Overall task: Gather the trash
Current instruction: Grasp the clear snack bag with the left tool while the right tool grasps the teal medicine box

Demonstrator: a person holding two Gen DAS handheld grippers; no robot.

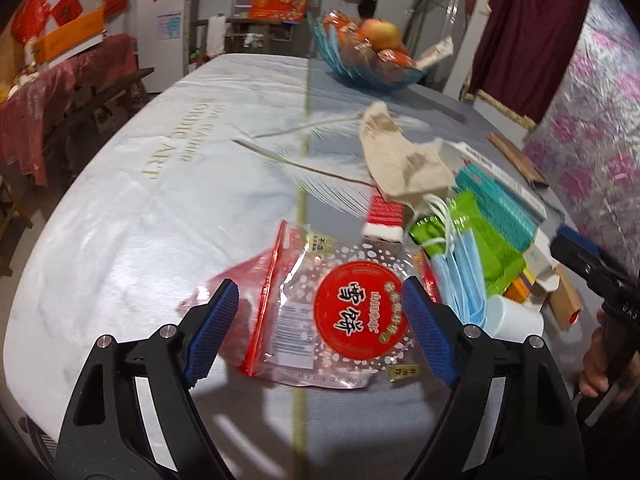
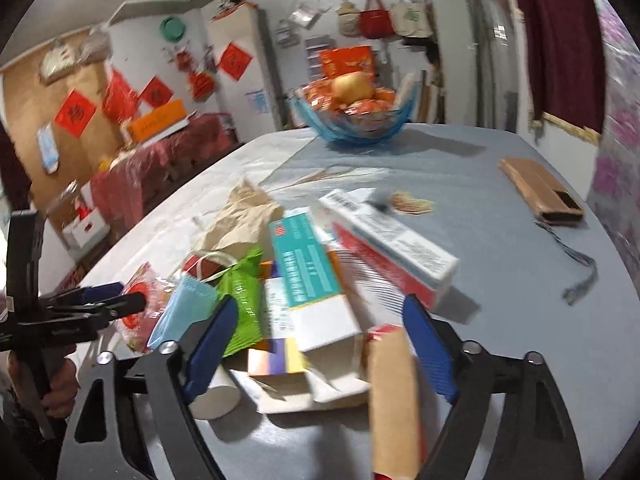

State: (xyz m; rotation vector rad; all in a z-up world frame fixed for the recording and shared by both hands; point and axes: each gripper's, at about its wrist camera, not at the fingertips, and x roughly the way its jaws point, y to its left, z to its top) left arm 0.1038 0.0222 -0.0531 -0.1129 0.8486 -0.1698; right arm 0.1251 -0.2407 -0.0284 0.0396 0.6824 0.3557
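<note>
Right view blurred; brown cardboard box (image 2: pixel 394 404) cut off at btm edge. Left gripper (image 1: pixel 320 328) wide open w/ clear plastic snack bag w/ red round label (image 1: pixel 340 316) lying between fingers on table; right gripper (image 2: pixel 320 344) wide open over trash pile, holding nothing.

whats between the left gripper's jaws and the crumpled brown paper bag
In the left wrist view, the left gripper hangs open over a clear snack wrapper; beyond it a red-and-white pack lies before the brown paper bag.

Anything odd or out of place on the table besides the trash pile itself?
Mostly expected clutter. The brown paper bag is crumpled and stained. A brown case lies apart from the pile, near the far edge. The fruit bowl stands upright, nothing spilled.
</note>
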